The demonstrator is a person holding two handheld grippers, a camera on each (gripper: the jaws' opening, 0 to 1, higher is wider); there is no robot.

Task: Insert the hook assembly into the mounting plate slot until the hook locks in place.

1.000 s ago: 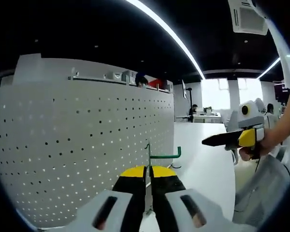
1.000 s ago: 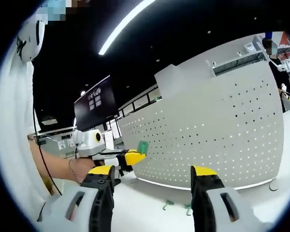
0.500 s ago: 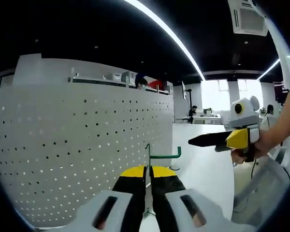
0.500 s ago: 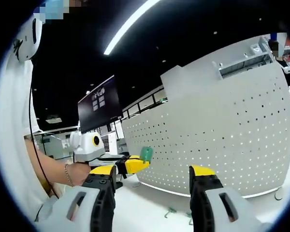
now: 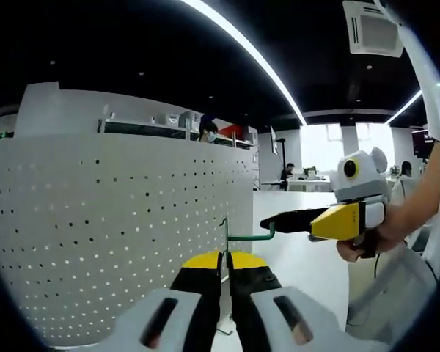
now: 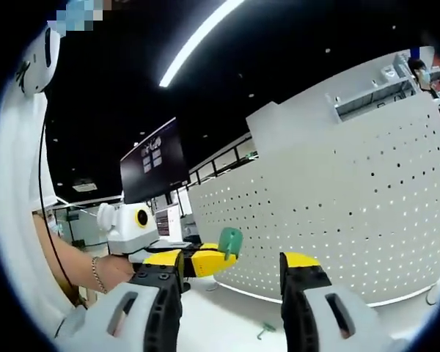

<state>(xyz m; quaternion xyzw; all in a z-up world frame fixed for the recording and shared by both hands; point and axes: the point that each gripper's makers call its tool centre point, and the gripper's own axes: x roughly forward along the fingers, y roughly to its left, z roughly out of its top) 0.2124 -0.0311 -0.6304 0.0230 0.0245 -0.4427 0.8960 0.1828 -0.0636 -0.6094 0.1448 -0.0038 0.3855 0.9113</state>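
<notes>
Beside the pegboard point(image 5: 117, 235), left tool point(image 5: 226, 265) pinches the green hook point(image 5: 242, 236); right tool point(image 6: 231, 268) gapes wide.

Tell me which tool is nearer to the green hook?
Left. The left tool is shut on the green hook, holding its wire stem. The right tool is beside it, its tip close to the hook's end, apparently apart.

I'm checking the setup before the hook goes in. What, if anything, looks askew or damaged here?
Nothing stands out. The left tool is shut on the green hook, the pegboard stands upright and undamaged, and the right tool is open.
</notes>
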